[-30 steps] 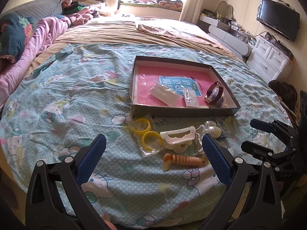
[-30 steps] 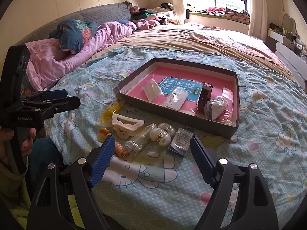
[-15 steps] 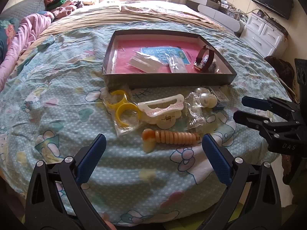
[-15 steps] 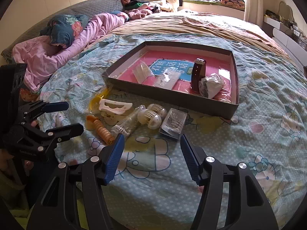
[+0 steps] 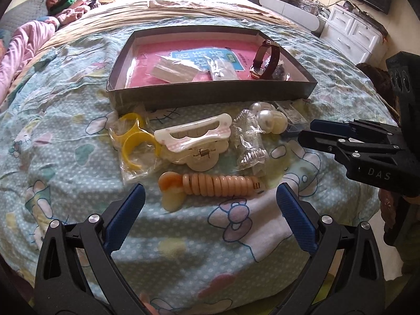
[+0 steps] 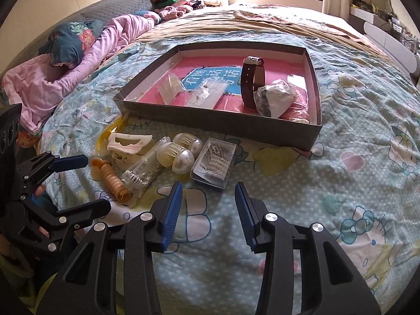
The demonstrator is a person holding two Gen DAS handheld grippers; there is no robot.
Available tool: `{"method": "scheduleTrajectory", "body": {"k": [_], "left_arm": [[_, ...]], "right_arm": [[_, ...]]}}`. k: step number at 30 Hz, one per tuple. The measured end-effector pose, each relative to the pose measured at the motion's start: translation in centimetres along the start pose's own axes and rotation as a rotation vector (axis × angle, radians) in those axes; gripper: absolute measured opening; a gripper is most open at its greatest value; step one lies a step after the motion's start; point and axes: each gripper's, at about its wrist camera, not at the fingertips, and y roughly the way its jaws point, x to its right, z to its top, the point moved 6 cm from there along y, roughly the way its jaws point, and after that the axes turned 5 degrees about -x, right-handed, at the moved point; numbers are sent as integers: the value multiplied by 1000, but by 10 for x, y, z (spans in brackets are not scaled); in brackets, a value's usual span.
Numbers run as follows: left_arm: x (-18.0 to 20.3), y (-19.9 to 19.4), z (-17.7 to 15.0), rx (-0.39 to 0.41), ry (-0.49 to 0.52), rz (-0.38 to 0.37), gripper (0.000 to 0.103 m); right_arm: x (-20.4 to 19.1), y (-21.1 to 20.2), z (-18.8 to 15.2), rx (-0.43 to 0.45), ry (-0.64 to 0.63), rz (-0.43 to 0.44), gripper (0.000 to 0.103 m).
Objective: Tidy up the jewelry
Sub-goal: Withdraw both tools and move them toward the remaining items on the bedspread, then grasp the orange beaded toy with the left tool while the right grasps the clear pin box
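Grippers both spread wide and empty: left gripper (image 5: pixel 210 200) above the orange spiral hair tie (image 5: pixel 220 185), right gripper (image 6: pixel 207 200) near the clear box (image 6: pixel 214 162).

Both wrist views low over bed (image 5: pixel 65 131), facing headboard, sharing tray (image 5: pixel 210 94) (image 6: pixel 223 128), left nearer hair clips.

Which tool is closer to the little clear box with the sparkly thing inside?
The right tool. It hovers open just in front of the clear box. The left tool is open farther left, facing the orange hair clip.
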Motion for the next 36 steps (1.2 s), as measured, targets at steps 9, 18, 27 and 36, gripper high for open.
{"method": "scheduleTrajectory", "body": {"k": [9,18,27,36], "left_arm": [[6,15,1,-21,11,11,93],[3,20,4,-13,-7,18,93],[3,23,7,-5,-3,16,71],[3,18,5,4,-17,-16,67]], "right_arm": [[6,19,11,-1,15,-13,40],[24,20,16,29,55,-35,34],[36,25,18,28,92,-37,38],[38,29,25,49,109,-33,35]]}}
